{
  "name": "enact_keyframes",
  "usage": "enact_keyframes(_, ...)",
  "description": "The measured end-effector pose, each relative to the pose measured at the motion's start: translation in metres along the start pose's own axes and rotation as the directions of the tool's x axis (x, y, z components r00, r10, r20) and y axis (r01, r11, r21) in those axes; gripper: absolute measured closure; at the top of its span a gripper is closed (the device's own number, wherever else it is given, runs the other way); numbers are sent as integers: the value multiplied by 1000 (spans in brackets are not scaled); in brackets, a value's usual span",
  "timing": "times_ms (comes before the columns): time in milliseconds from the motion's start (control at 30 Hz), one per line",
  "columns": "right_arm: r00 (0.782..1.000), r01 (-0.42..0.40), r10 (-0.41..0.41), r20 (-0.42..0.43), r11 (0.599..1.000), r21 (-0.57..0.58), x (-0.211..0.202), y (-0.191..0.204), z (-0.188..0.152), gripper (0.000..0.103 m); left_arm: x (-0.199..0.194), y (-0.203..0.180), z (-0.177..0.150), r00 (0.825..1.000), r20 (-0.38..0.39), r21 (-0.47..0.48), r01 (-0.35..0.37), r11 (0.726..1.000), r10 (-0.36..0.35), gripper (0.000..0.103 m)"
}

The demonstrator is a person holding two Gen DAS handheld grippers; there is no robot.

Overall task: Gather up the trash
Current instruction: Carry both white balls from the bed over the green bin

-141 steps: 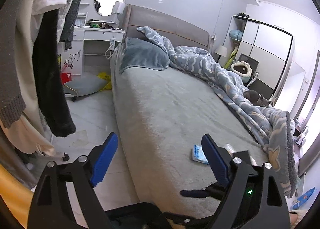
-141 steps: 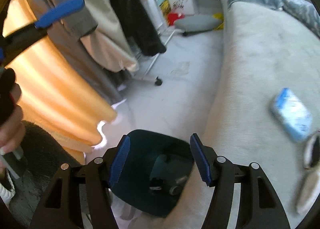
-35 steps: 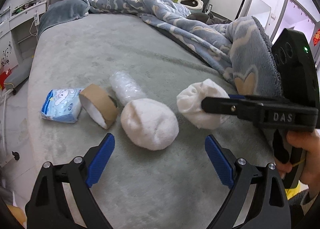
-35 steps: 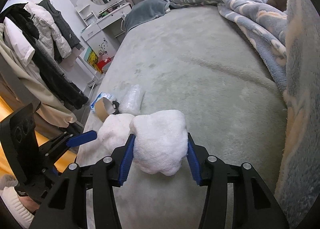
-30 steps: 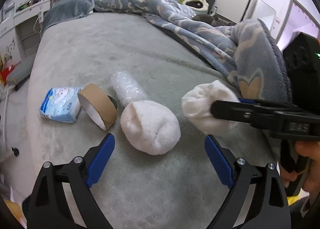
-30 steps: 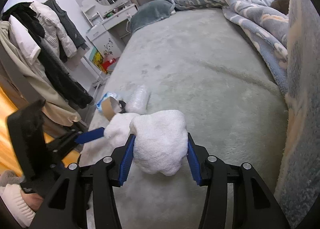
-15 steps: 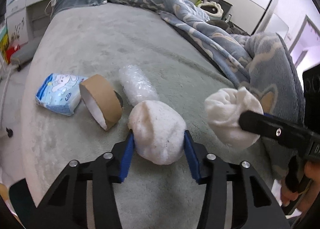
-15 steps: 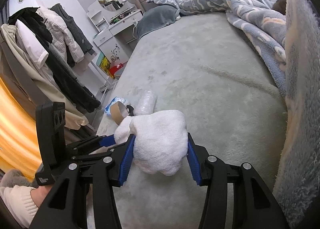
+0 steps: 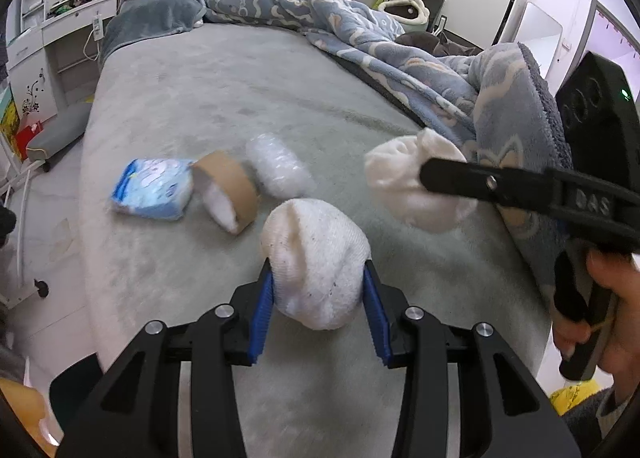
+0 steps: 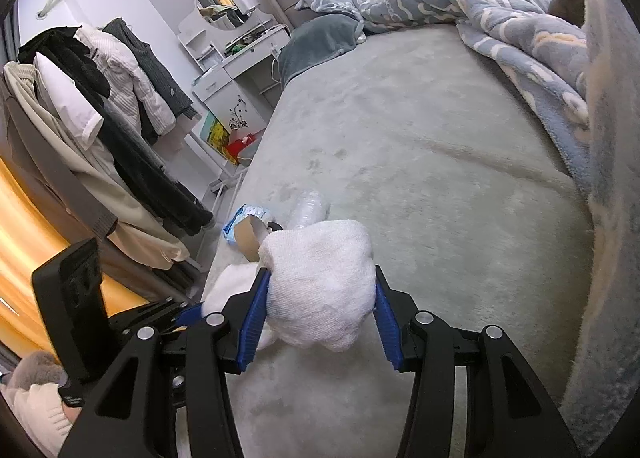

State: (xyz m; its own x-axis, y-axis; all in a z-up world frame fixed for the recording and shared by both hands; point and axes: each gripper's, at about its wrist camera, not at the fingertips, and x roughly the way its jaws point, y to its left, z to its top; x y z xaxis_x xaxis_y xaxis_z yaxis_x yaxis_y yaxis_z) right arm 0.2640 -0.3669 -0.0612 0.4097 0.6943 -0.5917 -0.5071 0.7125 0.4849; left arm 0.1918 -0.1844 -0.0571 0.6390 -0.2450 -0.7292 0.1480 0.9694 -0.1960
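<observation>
The left gripper (image 9: pixel 318 292) has just closed and now clamps a white balled sock (image 9: pixel 316 258) between its blue pads, low over the grey bed (image 9: pixel 240 98). The right gripper (image 10: pixel 320 306) grips a second white bundle (image 10: pixel 320 282) likewise, held just beside it. Remaining on the bed, close together: a blue tissue pack (image 9: pixel 150 188), a cardboard tape roll (image 9: pixel 230 188) and a crumpled clear plastic wrap (image 9: pixel 278 166).

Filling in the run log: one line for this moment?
left gripper: shut on white bundle | right gripper: shut on second bundle | bed
</observation>
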Motion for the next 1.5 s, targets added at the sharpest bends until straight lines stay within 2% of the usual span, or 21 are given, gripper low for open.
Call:
enact_keyframes(167, 1000, -14, 14, -9, 1000, 18, 10, 5, 3, 53, -22, 10, -9, 999, 8, 25, -41, 999, 41, 58)
enact_keyframes(367, 999, -35, 35, -15, 999, -21, 22, 38, 9, 53, -43, 37, -22, 995, 8, 39, -103, 994, 103, 58)
enact_keyframes(600, 997, -75, 72, -40, 994, -81, 42, 85, 18, 53, -73, 81, -37, 976, 1, -21, -218, 976, 218, 58)
enact_keyframes(967, 990, -130, 118, -82, 980, -152, 71, 145, 30, 53, -105, 135, -65, 971, -25, -143, -239, 960, 238, 58)
enact_keyframes(1167, 984, -153, 133, -115, 970, -189, 88, 171, 29, 53, -99, 153, -79, 972, -86, -133, -230, 964, 220, 58)
enact_keyframes(1333, 979, -171, 143, -144, 964, -204, 100, 189, 26, 53, -96, 163, -90, 964, -114, -128, -254, 959, 240, 59)
enact_keyframes(1500, 972, -187, 143, -188, 951, -244, 114, 211, 19, 53, -99, 182, -98, 956, -142, -162, -278, 947, 256, 60)
